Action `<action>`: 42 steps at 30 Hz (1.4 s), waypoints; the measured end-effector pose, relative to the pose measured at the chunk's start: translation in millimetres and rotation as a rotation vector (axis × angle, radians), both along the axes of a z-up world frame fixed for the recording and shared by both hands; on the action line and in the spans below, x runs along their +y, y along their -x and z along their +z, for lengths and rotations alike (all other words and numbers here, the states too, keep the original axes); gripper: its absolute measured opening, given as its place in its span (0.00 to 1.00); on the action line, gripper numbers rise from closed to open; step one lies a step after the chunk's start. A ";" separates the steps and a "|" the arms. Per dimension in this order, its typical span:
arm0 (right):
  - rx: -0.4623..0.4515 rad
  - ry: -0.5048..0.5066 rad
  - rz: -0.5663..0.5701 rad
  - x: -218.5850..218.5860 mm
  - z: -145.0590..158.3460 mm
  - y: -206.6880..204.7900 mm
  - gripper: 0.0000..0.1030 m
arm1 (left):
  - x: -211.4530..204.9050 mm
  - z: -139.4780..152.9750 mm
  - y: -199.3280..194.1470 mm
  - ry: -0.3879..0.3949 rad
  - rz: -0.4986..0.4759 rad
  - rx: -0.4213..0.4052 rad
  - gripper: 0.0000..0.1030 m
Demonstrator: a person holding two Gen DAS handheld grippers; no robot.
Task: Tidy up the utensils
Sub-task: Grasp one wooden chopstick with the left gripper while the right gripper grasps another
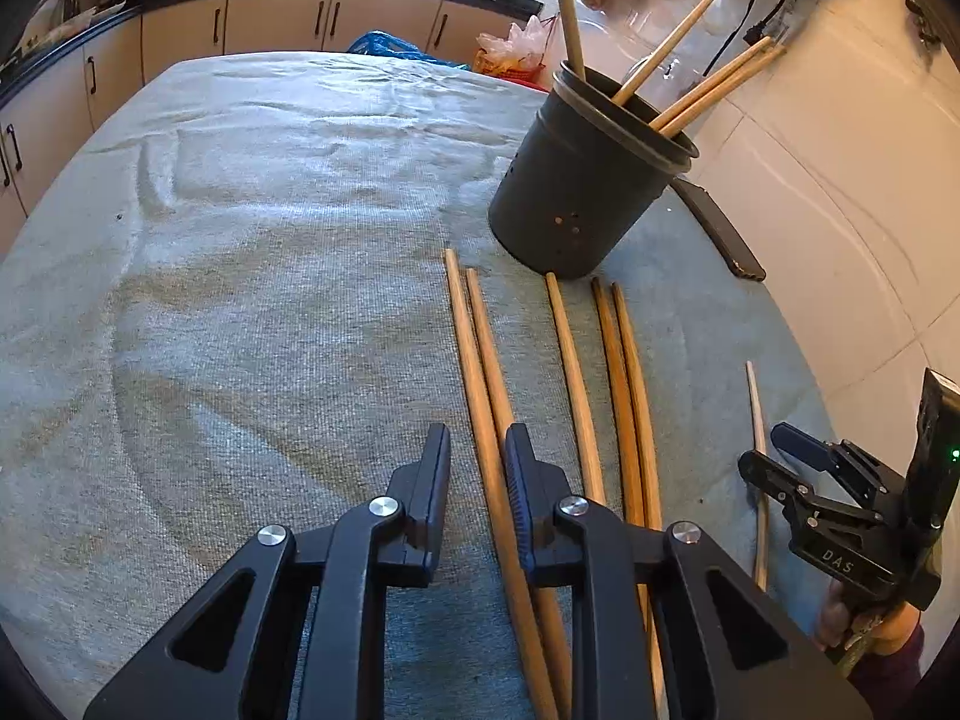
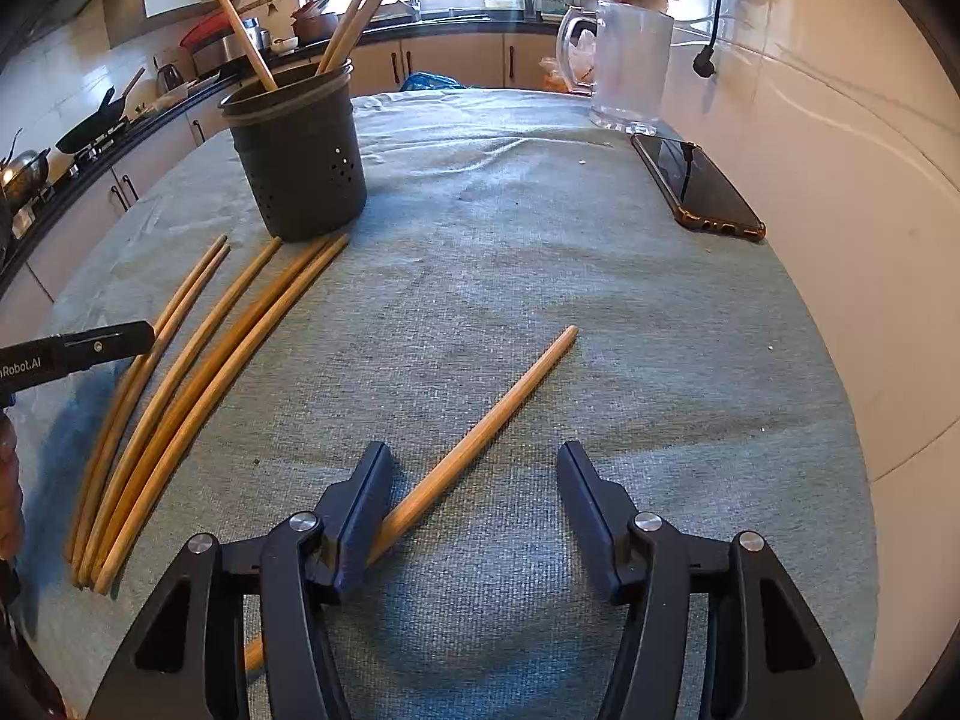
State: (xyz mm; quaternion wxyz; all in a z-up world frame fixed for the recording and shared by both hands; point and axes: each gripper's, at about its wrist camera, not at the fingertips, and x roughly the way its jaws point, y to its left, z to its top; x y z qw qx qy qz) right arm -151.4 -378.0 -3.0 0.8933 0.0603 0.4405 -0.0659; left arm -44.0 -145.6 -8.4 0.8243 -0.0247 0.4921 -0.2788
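A dark grey perforated holder (image 1: 576, 180) (image 2: 300, 168) stands on the cloth with several wooden chopsticks upright in it. Several loose chopsticks (image 1: 573, 360) (image 2: 180, 390) lie side by side in front of it. My left gripper (image 1: 477, 438) is over their near ends, its jaws narrowly apart. One chopstick shows in the gap but is not pinched, and another runs under the right finger. A single chopstick (image 2: 498, 408) (image 1: 757, 414) lies apart on the cloth. My right gripper (image 2: 474, 450) (image 1: 774, 450) stands wide open over its near end, which passes under the left finger.
A grey-green cloth (image 2: 540, 210) covers the table. A phone (image 2: 696, 186) (image 1: 720, 228) lies near the white tiled wall (image 2: 870, 180) on the right. A clear plastic jug (image 2: 630, 60) stands at the back. Kitchen cabinets run behind the table.
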 end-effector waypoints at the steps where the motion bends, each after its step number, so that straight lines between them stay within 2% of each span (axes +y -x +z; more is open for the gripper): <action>1: 0.000 -0.001 0.001 0.0 0.0 0.0 0.61 | 0.0 -0.1 0.1 -0.001 0.003 -0.002 0.15; 4: -0.001 -0.002 0.001 0.0 -0.3 0.0 0.61 | -3.8 -0.4 -0.1 -0.051 0.019 -0.023 0.09; 8: 0.001 0.001 -0.001 -0.2 -0.4 -0.5 0.62 | -22.7 1.4 -1.8 -0.163 0.007 -0.065 0.09; 10: 0.007 0.000 -0.004 -0.3 0.2 -2.1 0.62 | -29.8 1.6 -7.5 -0.195 0.006 -0.066 0.09; 13: 0.026 -0.004 0.000 -1.8 1.7 -7.0 0.60 | -30.1 1.4 -18.3 -0.179 0.038 -0.024 0.08; 15: 0.035 -0.006 0.011 -3.4 4.0 -8.8 0.40 | -24.9 1.6 -17.9 -0.163 0.054 0.005 0.07; 16: 0.043 -0.015 0.023 -4.3 4.9 -8.8 0.26 | -21.6 2.0 -13.9 -0.161 0.057 0.016 0.07; 19: 0.073 -0.069 0.072 -11.4 6.7 -3.9 0.20 | -6.7 2.4 10.7 -0.165 0.048 0.028 0.07; 22: 0.105 -0.113 0.122 -18.4 6.6 4.4 0.20 | 2.7 5.1 36.3 -0.206 0.020 0.022 0.07; 24: 0.113 -0.151 0.118 -27.0 6.6 11.0 0.23 | 6.3 7.3 43.0 -0.207 0.008 0.039 0.07; 26: 0.114 -0.191 0.099 -35.0 7.2 14.8 0.27 | 7.3 11.6 42.8 -0.192 -0.003 0.044 0.07; 30: 0.130 -0.242 0.050 -45.2 7.2 13.8 0.27 | 0.7 13.4 25.8 -0.211 0.009 0.041 0.08; 32: 0.150 -0.235 0.029 -46.7 7.6 7.9 0.28 | -4.6 7.1 13.0 -0.215 0.000 0.078 0.08; 37: 0.220 -0.190 -0.006 -49.1 8.9 -16.4 0.28 | -15.5 11.5 -10.0 -0.230 0.016 0.087 0.08; 42: 0.308 -0.096 -0.014 -42.9 9.8 -47.1 0.28 | -24.6 16.7 -23.8 -0.248 0.012 0.110 0.08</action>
